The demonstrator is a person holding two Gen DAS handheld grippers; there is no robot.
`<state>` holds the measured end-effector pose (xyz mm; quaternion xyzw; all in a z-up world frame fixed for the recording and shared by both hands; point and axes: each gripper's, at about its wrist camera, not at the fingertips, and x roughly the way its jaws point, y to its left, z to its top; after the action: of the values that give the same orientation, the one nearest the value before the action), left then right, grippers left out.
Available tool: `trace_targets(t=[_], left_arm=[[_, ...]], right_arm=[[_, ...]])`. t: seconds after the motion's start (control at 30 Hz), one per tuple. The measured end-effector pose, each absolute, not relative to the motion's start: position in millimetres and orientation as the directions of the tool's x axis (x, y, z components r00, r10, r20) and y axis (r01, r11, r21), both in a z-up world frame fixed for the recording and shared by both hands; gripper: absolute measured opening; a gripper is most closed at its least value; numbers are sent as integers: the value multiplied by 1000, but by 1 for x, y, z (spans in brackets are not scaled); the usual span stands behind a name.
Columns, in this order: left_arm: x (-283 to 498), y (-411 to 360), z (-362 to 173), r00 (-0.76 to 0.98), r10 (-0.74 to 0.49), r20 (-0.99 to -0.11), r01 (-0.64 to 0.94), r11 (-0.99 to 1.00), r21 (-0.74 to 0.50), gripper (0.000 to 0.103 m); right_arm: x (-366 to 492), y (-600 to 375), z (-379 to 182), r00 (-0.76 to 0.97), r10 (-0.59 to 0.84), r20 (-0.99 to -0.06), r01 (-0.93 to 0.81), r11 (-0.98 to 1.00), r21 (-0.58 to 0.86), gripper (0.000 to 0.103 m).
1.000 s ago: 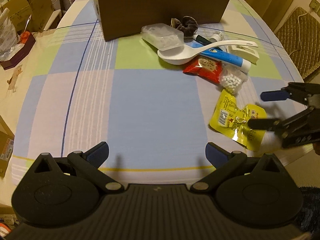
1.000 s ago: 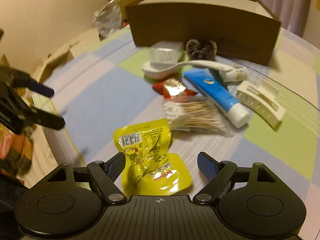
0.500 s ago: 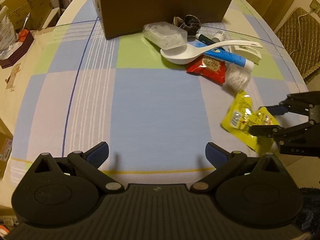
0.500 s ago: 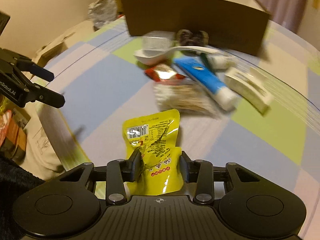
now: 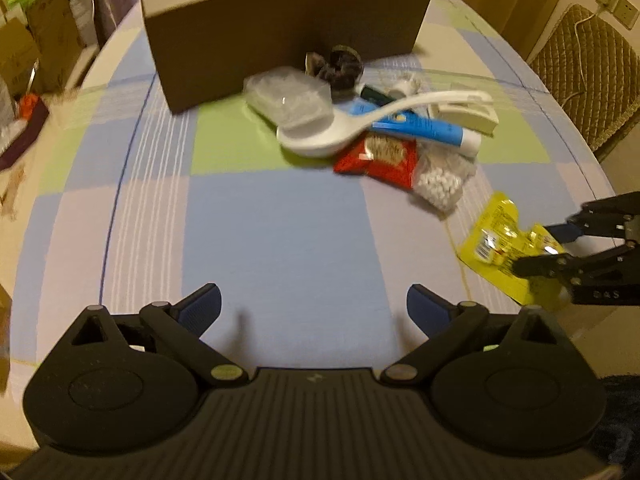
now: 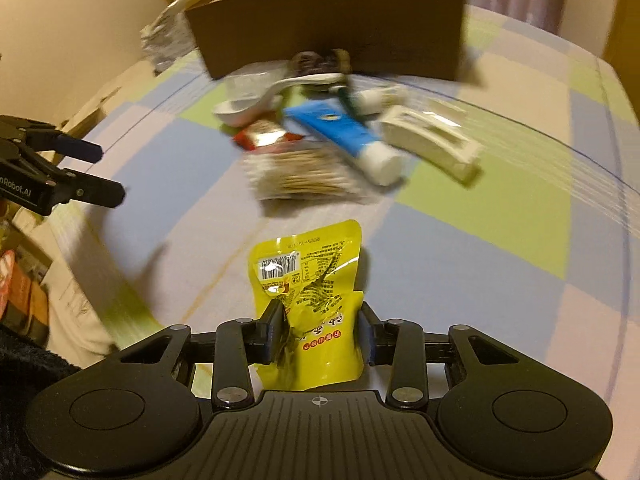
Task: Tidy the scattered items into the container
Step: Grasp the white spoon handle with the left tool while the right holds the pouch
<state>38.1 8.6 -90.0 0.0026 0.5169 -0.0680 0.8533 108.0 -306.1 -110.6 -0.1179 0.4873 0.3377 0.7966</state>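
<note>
Two grippers are at work over the checked worktop (image 5: 280, 232). The right gripper (image 6: 322, 334) is clenched on a yellow snack packet (image 6: 310, 292), its pads pressing the crumpled lower half while the barcode end sticks out forward; from the left wrist view the packet (image 5: 496, 240) appears near the worktop's right edge, pinched by that gripper (image 5: 552, 246). The left gripper (image 5: 314, 304) is released, fingers spread wide over bare blue cloth, holding nothing.

Between the packet and the brown cardboard box (image 6: 332, 24) at the far side lies a heap of loose things: a bag of cotton swabs (image 6: 300, 178) nearest, a red foil sachet (image 6: 266, 138) touching it, a blue and white tube (image 6: 344, 136), a cream hair clip (image 6: 430, 142) to the right, a white ladle-like spoon (image 5: 360, 124) resting across the tube, a clear plastic case (image 5: 290, 98), and a dark scrunchie (image 5: 340, 66) right against the box wall. The right view is blurred, so finer labels cannot be read.
</note>
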Motion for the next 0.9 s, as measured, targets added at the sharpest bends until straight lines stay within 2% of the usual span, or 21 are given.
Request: trace_targets(t=[0.1,0.17,0.23,0.33,0.4,0.47,0.5,0.7,0.9], left_arm=[[45,3,-91,488,-93,-868,144,989,-26,91],[51,-4,-91,511,-77,-856,184,983,21,81],[59,-13,-90,535,-63,-843,222,973,68,76],[69,-26,-84,577,-64,-814,252,962,103,75],[76,-37,-82,606,-68,-793,274,953,128,69],[84,-47,-84,632,-59,-772,300,938,173,52],[88,-51,-86,637,-50,-769,310,930,196,48],[108,-54,-106,621,-25,-783,405,865,295,37],[122,-47,-122,574,-43,-818,572,735,363,26]], right_arm=[[119,-328,-112,314,408,-857,-608,780,149,41],[122,-338,-114,317,415,-853,-594,788,163,41],[122,-343,-116,315,420,-851,-586,791,173,41],[122,-345,-118,318,432,-844,-580,793,187,41],[122,-345,-118,320,435,-842,-578,794,191,41],[122,-344,-118,323,434,-841,-577,795,188,41],[123,-344,-118,323,435,-840,-574,796,191,41],[121,-343,-119,340,426,-839,-540,818,197,41],[123,-339,-118,345,408,-845,-516,835,193,41]])
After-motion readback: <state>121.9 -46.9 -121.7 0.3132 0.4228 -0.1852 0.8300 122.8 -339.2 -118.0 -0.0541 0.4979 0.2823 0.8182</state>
